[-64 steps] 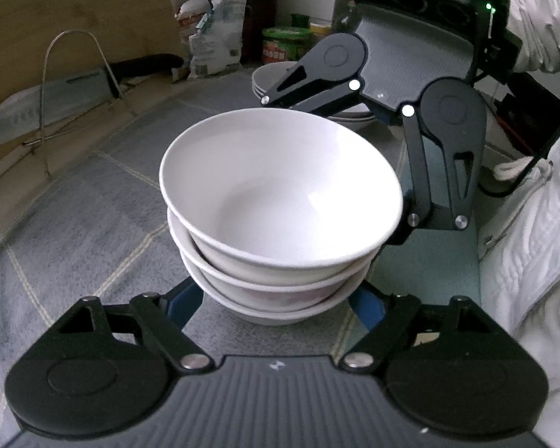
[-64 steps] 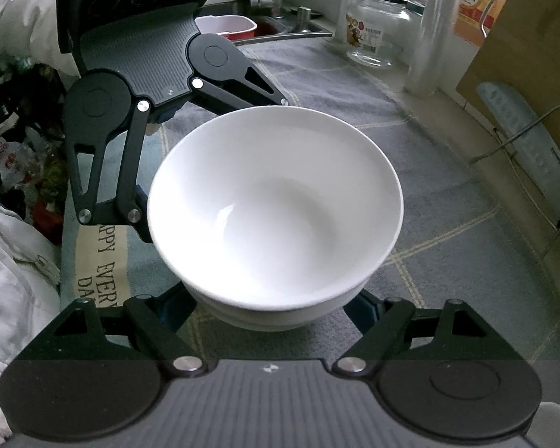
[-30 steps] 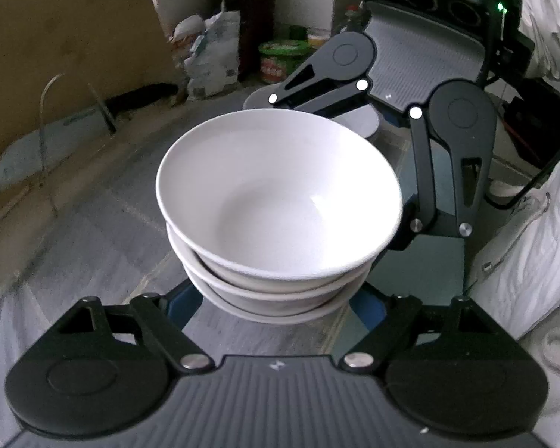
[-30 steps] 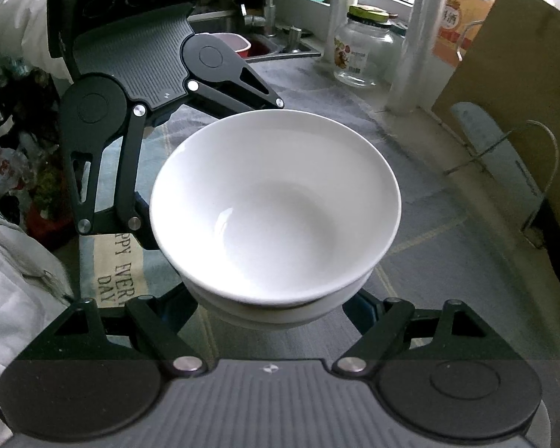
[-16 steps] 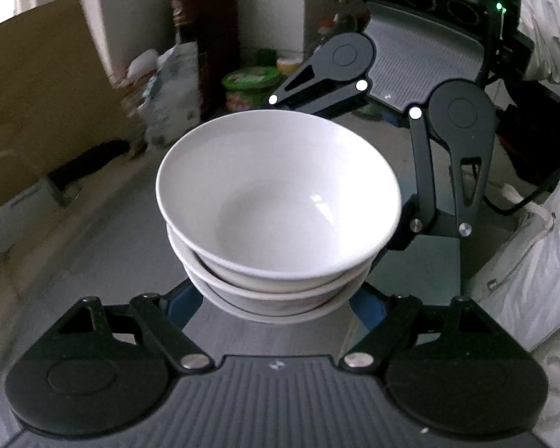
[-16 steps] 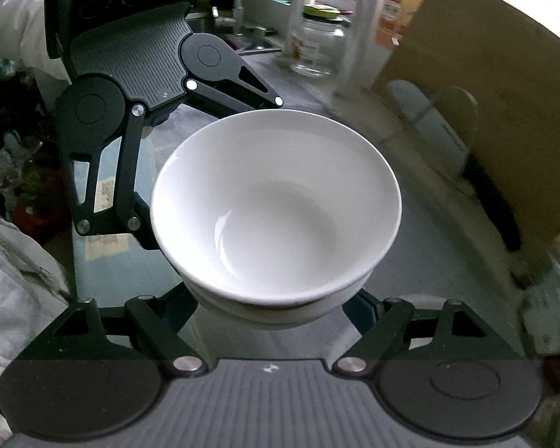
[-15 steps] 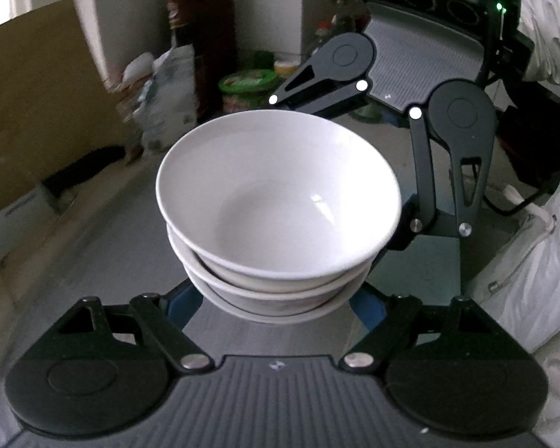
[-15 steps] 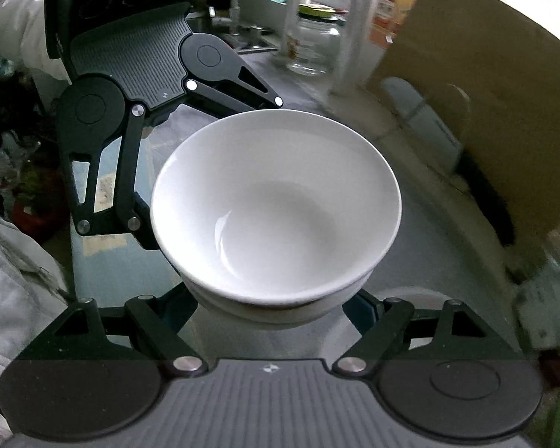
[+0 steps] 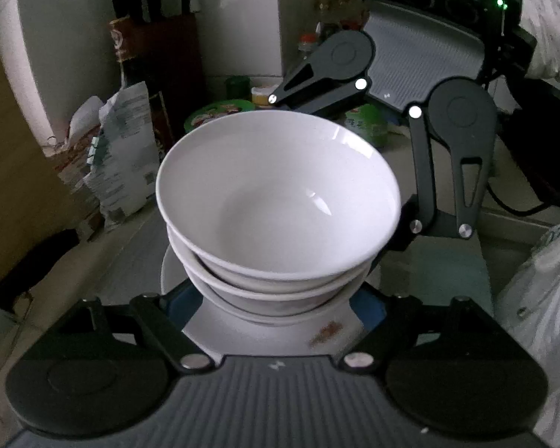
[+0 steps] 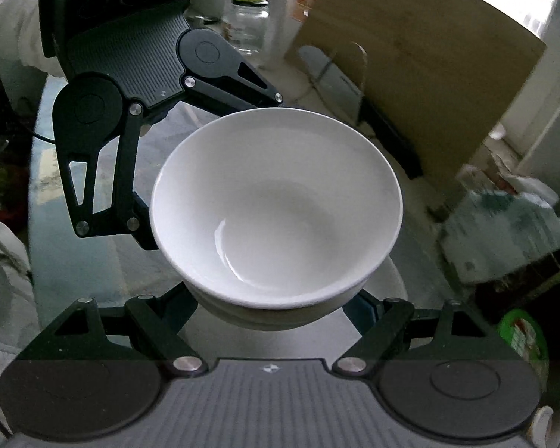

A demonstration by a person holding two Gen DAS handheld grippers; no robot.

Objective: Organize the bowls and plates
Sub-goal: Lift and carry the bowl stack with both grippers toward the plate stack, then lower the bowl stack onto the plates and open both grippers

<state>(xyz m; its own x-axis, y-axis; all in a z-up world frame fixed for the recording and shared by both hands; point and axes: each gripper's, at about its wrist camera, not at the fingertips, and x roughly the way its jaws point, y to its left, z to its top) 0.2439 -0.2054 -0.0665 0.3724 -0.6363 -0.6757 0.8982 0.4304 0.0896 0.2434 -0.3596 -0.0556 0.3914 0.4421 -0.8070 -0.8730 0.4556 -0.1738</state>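
Left wrist: bowls [image 9: 276, 201] nested, empty.

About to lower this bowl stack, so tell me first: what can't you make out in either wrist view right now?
- Fingertip contact: in both views the bowl stack hides the tips of the left gripper and right gripper.
- Clearance: the stack covers most of the plate below; touching or apart, unclear.
- Bowl count: three rims in the left view, lower ones hidden in the right.
- Paper bag: blurred in the right view.
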